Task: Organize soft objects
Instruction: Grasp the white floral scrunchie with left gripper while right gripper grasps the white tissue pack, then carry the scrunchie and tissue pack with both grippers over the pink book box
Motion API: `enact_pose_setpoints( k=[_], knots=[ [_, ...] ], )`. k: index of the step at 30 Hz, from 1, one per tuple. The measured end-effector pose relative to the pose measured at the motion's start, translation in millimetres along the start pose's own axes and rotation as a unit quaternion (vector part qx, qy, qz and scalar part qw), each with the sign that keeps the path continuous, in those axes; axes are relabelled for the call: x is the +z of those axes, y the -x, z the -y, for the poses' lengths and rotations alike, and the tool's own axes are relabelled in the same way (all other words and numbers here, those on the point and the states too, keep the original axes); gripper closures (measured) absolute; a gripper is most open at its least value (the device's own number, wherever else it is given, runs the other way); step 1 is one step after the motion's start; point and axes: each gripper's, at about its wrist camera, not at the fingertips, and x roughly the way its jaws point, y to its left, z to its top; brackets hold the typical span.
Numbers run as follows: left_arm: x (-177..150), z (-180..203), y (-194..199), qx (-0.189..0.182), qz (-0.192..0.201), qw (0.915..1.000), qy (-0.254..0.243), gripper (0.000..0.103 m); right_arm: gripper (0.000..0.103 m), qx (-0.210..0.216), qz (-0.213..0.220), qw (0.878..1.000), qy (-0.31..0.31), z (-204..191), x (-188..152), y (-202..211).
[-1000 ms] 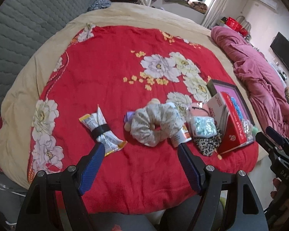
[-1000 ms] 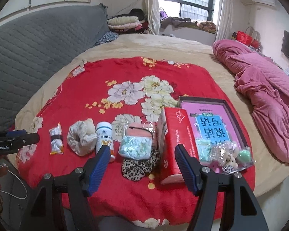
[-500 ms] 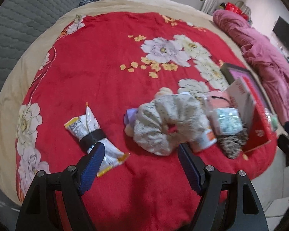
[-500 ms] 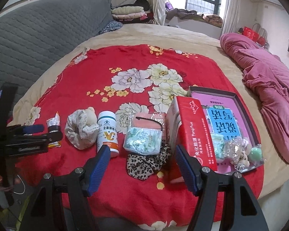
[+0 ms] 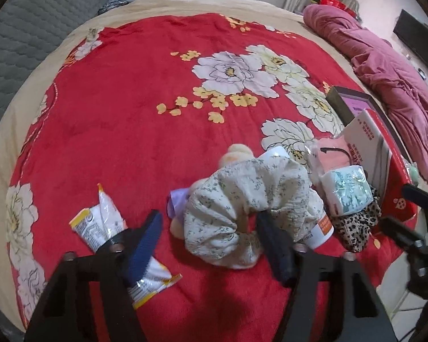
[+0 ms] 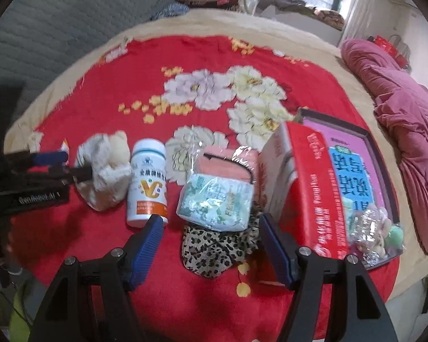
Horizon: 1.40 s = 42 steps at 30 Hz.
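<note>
Both our grippers dropped closer | left gripper (image 5: 208,228) closing round cream floral fabric scrunchie (image 5: 248,196), not pinched | right gripper (image 6: 211,228) apart above leopard-print cloth (image 6: 214,248) | risk: snagging white plastic bottle (image 5: 316,228)

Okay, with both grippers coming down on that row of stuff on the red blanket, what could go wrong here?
1. The left gripper is closing around the floral scrunchie, which lies against the white bottle and a small plush toy; it might drag them along.
2. The right gripper brackets the leopard scrunchie, pinned under the tissue pack, which may tumble.
</note>
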Motion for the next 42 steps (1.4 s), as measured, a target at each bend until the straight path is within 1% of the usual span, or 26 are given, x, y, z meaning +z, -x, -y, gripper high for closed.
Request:
enact_pose_setpoints(
  k=[1,3,5,8,11,13,16,17,18,19,21,22,25,26,28,31,35,37,42],
  knots=[
    [1,0,-2,-0.003,-0.001,1.0,-0.002,0.045,0.034,-0.003,-0.002,1.0,0.007,-3,0,-5],
    [2,-2,-6,-0.015,-0.006,0.9999,-0.001,0.057,0.034,-0.018,-0.005,1.0,0.025,-9,0,-17],
    [3,-3,-8,-0.026,-0.009,0.9996,0.0,0.063,0.034,-0.029,-0.015,0.999,0.044,-17,-2,-29],
    [4,-3,-10,-0.038,-0.009,0.9992,-0.003,0.071,0.034,-0.048,-0.018,0.996,0.068,-26,-6,-43],
    [6,-8,-14,-0.055,-0.016,0.9983,0.011,0.074,0.034,-0.076,-0.019,0.992,0.103,-37,-10,-58],
    [6,-12,-16,-0.058,-0.019,0.9979,0.02,0.076,0.034,-0.095,-0.015,0.988,0.121,-43,-10,-66],
    [7,-15,-18,-0.067,-0.02,0.9971,0.028,0.078,0.035,-0.125,-0.011,0.983,0.137,-46,-7,-76],
    [8,-16,-19,-0.069,-0.02,0.997,0.03,0.08,0.039,-0.122,-0.013,0.983,0.135,-45,-6,-78],
    [8,-16,-19,-0.071,-0.021,0.9967,0.032,0.082,0.049,-0.115,-0.013,0.985,0.13,-43,-5,-79],
    [8,-16,-20,-0.075,-0.021,0.9964,0.035,0.082,0.052,-0.104,-0.012,0.987,0.123,-40,-5,-79],
    [7,-18,-18,-0.081,-0.019,0.9958,0.038,0.086,0.065,-0.084,-0.002,0.99,0.113,-36,-4,-73],
    [6,-18,-17,-0.082,-0.018,0.9956,0.04,0.086,0.068,-0.076,0.001,0.991,0.108,-35,-4,-69],
    [4,-18,-10,-0.098,-0.013,0.994,0.047,0.089,0.072,-0.013,0.015,0.998,0.061,-21,-1,-50],
    [4,-17,-7,-0.101,-0.01,0.9938,0.047,0.089,0.073,0.019,0.018,0.999,0.034,-13,0,-42],
    [3,-14,-1,-0.102,-0.004,0.9938,0.044,0.089,0.076,0.055,0.022,0.998,-0.002,-1,1,-32],
    [2,-11,7,-0.107,0.002,0.9933,0.044,0.089,0.078,0.066,0.027,0.997,-0.025,9,2,-23],
    [2,-5,23,-0.112,0.011,0.9929,0.039,0.089,0.078,0.077,0.037,0.995,-0.048,19,4,-8],
    [2,0,33,-0.116,0.017,0.9925,0.034,0.089,0.078,0.082,0.043,0.994,-0.051,20,6,-2],
    [4,7,54,-0.108,0.032,0.9935,0.02,0.089,0.079,0.078,0.055,0.994,-0.048,18,10,12]
  ],
)
